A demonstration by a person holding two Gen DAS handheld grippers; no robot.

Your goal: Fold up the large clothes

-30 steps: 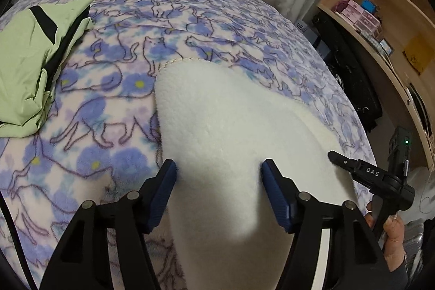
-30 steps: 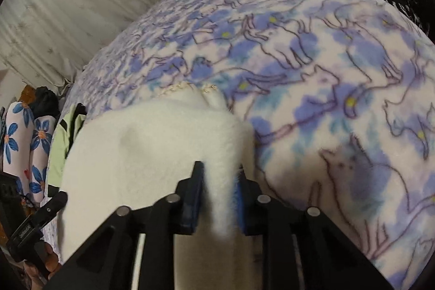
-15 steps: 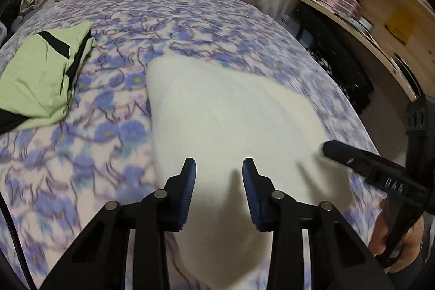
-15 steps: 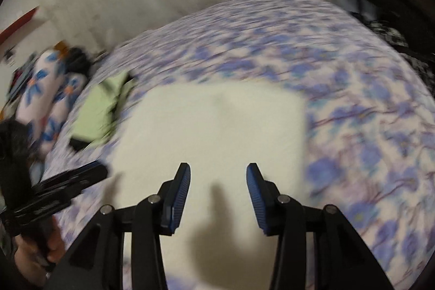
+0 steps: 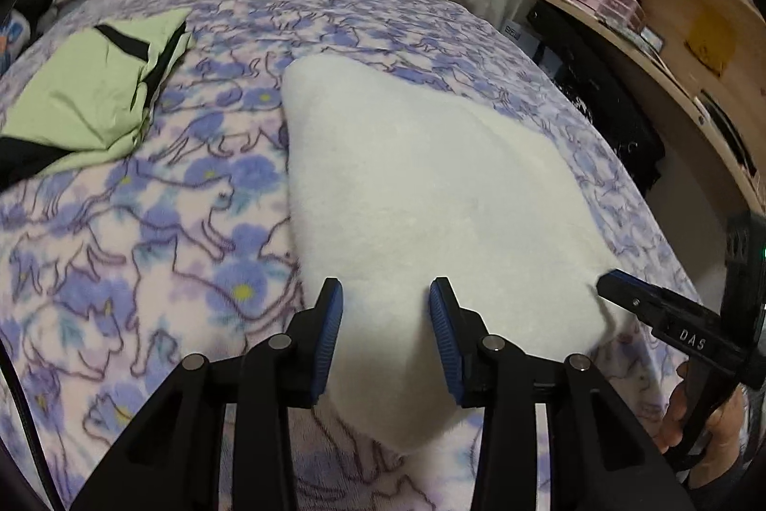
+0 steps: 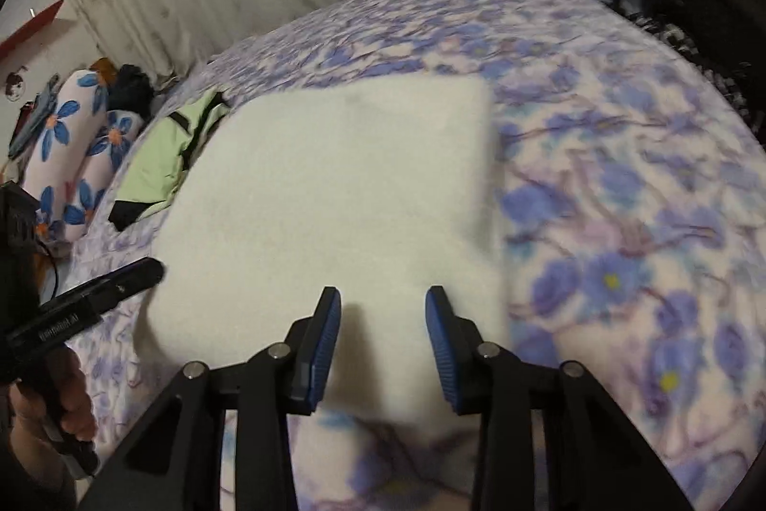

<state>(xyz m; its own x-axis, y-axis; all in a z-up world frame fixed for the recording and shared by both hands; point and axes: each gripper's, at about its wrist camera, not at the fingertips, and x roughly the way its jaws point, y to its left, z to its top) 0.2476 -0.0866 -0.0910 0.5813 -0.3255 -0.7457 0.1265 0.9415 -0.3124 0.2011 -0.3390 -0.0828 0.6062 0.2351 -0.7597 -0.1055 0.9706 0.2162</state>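
Note:
A white fleece garment (image 5: 421, 195) lies folded flat on the bed, a rough rectangle; it also shows in the right wrist view (image 6: 335, 195). My left gripper (image 5: 385, 319) is open and empty, held above the garment's near left edge. My right gripper (image 6: 383, 324) is open and empty, held above the garment's near edge. The right gripper also shows at the lower right of the left wrist view (image 5: 670, 319), and the left gripper at the lower left of the right wrist view (image 6: 91, 300).
A blue and purple cat-print blanket (image 5: 143, 223) covers the bed. A folded light-green garment with black trim (image 5: 91, 99) lies at the far left. Flower-print pillows (image 6: 67, 156) sit beyond it. Wooden shelves (image 5: 670, 8) stand to the right, curtains behind.
My right gripper let go of the white garment's edge, opened and pulled back. My left gripper lifted off the garment and its jaws narrowed somewhat. The garment now lies flat.

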